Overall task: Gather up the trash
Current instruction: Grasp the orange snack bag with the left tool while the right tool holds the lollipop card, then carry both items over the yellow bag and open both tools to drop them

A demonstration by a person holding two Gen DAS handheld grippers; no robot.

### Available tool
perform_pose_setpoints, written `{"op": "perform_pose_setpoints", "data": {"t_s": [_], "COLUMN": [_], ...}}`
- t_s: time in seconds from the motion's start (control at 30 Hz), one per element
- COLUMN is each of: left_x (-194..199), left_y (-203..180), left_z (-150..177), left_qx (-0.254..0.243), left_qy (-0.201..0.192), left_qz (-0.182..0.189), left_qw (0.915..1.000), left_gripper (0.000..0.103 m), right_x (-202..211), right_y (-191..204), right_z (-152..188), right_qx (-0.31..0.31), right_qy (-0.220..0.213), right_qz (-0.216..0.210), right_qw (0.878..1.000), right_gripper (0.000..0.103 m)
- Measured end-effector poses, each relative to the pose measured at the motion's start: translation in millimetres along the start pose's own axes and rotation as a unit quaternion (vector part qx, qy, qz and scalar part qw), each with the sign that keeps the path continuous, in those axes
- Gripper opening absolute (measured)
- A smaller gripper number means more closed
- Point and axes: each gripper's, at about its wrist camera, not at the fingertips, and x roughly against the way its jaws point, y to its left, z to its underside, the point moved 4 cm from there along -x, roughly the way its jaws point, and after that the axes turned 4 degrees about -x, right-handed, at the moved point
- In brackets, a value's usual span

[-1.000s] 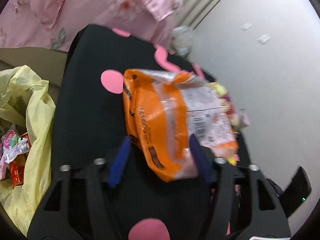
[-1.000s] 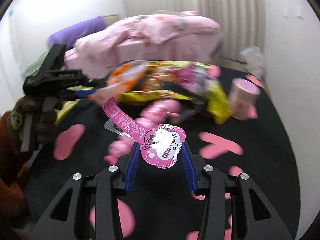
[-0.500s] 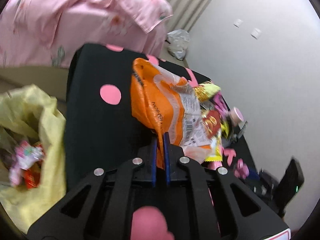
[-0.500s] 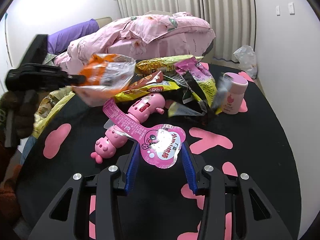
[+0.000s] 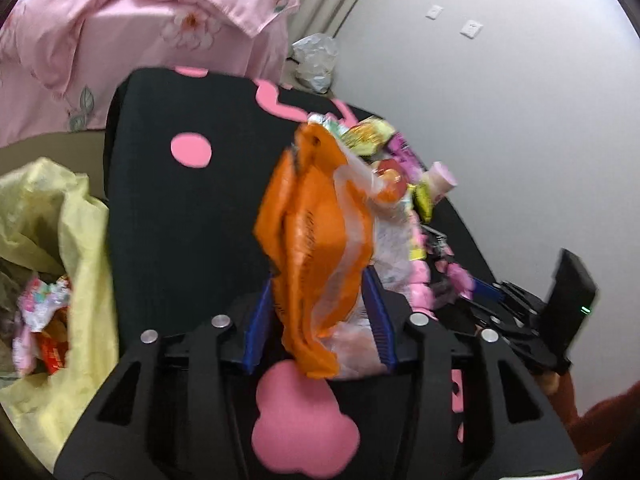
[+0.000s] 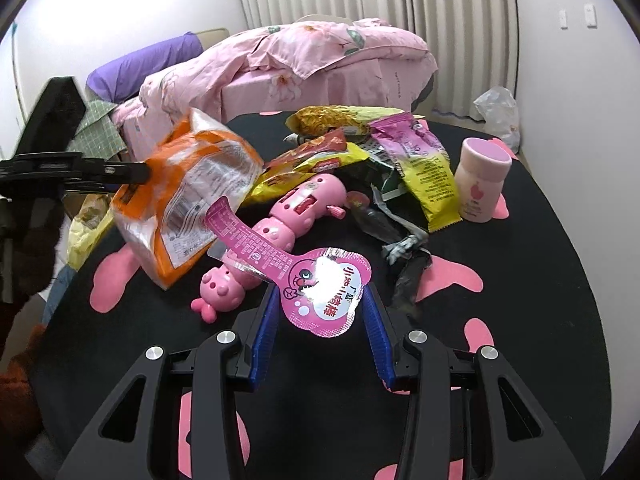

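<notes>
An orange snack bag (image 5: 316,240) stands between the blue pads of my left gripper (image 5: 320,320). Its jaws are opening and the pads stand off the bag's sides. In the right wrist view the same bag (image 6: 184,200) hangs at the left gripper's tip (image 6: 132,170), with its lower end near the table. My right gripper (image 6: 320,316) is shut on a pink lollipop-shaped wrapper (image 6: 320,284), holding it by its edges above the black table (image 6: 540,280). A yellow trash bag (image 5: 80,240) gapes open beside the table's left edge, with wrappers inside.
A pile of snack wrappers (image 6: 400,152), a pink caterpillar toy (image 6: 288,220) and a pink-capped bottle (image 6: 480,184) lie on the table. Beyond it are a bed with pink bedding (image 6: 320,60) and a clear plastic bag (image 6: 496,112) on the floor by the wall.
The left gripper closed on the orange bag's edge, lifted it off the pile and carried it left, and now its jaws have spread again. The right gripper kept still with its wrapper.
</notes>
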Motion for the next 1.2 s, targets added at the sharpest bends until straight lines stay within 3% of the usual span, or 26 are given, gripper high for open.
{"op": "perform_pose_setpoints", "data": {"t_s": [0.2, 0.3, 0.33, 0.37, 0.4, 0.53, 0.8, 1.2], "left_x": [-33.7, -39.5, -40.5, -40.6, -38.0, -11.6, 70.9, 150.5], "left_y": [-6.6, -4.5, -3.4, -1.5, -0.3, -7.4, -32.9, 7.8], "left_z": [1.7, -5.4, -6.0, -7.8, -8.1, -13.4, -18.4, 12.8], "left_qx": [-0.007, 0.023, 0.033, 0.047, 0.054, 0.037, -0.015, 0.012], "left_qy": [0.010, 0.013, 0.014, 0.015, 0.012, -0.034, -0.116, -0.163], "left_qz": [-0.029, -0.035, -0.033, -0.025, -0.020, -0.038, -0.048, -0.092], "left_qw": [0.9995, 0.9990, 0.9988, 0.9985, 0.9983, 0.9980, 0.9919, 0.9822], "left_gripper": [0.049, 0.047, 0.030, 0.019, 0.016, 0.008, 0.008, 0.008], "right_x": [-4.6, -6.3, -5.7, -4.9, -4.0, 4.6, 35.4, 70.1], "right_y": [-1.9, -2.9, -2.6, -2.1, -1.5, 3.3, 28.2, 96.0], "right_z": [5.2, 5.4, 5.3, 4.9, 4.4, -1.7, -33.2, -77.4], "right_qx": [-0.003, -0.006, -0.006, -0.006, -0.006, 0.002, 0.041, 0.088], "right_qy": [0.010, 0.013, 0.011, 0.010, 0.009, -0.003, -0.054, -0.107], "right_qz": [0.004, 0.003, 0.003, 0.003, 0.004, 0.003, 0.020, 0.013], "right_qw": [1.000, 1.000, 1.000, 1.000, 1.000, 1.000, 0.997, 0.990], "right_gripper": [0.040, 0.040, 0.040, 0.040, 0.040, 0.040, 0.040, 0.040]}}
